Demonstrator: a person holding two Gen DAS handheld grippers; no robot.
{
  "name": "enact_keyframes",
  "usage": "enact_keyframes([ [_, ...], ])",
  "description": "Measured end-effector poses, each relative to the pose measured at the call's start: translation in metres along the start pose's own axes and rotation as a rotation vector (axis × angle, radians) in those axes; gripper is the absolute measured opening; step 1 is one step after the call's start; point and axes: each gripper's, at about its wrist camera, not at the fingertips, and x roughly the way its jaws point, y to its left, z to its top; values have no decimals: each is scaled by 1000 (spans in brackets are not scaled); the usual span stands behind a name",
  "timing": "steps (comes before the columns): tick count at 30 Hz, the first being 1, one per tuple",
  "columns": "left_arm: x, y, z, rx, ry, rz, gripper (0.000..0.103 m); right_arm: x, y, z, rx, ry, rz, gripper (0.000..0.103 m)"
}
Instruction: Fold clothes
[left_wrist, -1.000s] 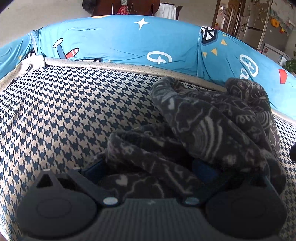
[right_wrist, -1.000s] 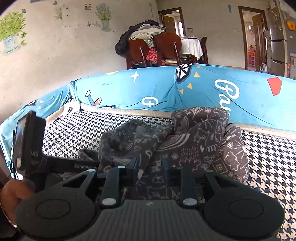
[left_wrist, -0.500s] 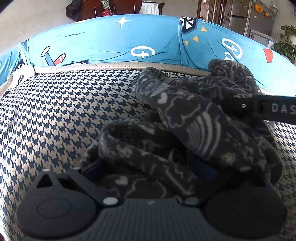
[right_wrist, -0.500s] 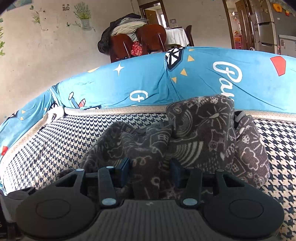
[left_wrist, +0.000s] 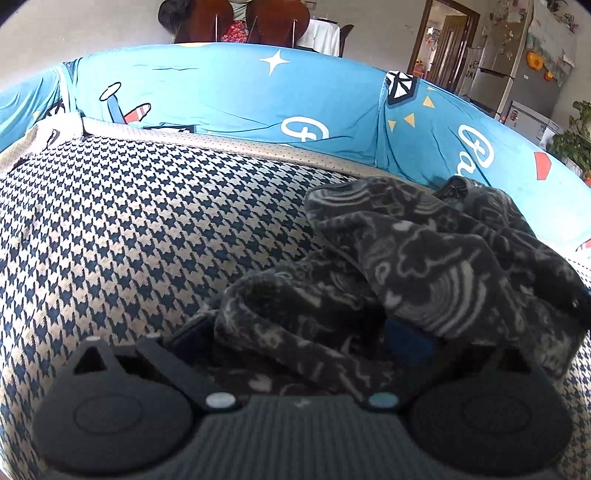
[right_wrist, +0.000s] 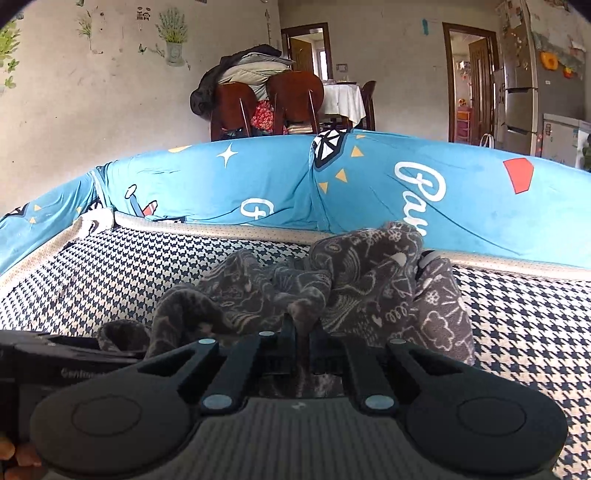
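A dark grey fleece garment (left_wrist: 417, 266) with white doodle print lies crumpled on the houndstooth sofa seat (left_wrist: 129, 229). My left gripper (left_wrist: 299, 343) is open, its blue-padded fingers spread wide with a fold of the garment lying between them. In the right wrist view the same garment (right_wrist: 369, 280) is bunched in front of my right gripper (right_wrist: 302, 332), whose fingers are shut on a fold of it. The left gripper's body (right_wrist: 74, 354) shows at the lower left of the right wrist view.
The blue printed sofa back (right_wrist: 369, 192) curves behind the seat, with a beige piped edge (left_wrist: 258, 147). Behind it stand wooden chairs (right_wrist: 266, 107), a table with a white cloth, doorways and a fridge (right_wrist: 524, 92).
My right gripper has closed from open onto a fold of the garment. The left gripper stayed open and shifted left, so the right gripper's body left its view.
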Motion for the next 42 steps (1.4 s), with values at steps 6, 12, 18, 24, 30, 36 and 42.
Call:
enact_keyframes([
  [6, 2, 1, 5, -57, -23, 0, 103, -24, 3, -20, -55, 29, 15, 9],
  [12, 6, -9, 5, -61, -28, -13, 103, -40, 3, -38, -78, 71, 53, 7],
  [18, 9, -31, -6, 31, -35, -22, 103, -47, -10, -40, -41, 70, 66, 7],
  [24, 4, -51, -19, 144, -71, -35, 103, -51, -34, -19, 54, -6, 31, 26],
  [30, 1, -64, -31, 221, -86, -51, 103, -25, -40, -6, 82, -2, -7, 51],
  [36, 0, -73, -42, 285, -90, -71, 103, 14, -46, 1, 120, 44, -46, 62],
  [42, -1, -78, -50, 328, -84, -95, 103, 44, -55, 5, 165, 61, -60, 75],
])
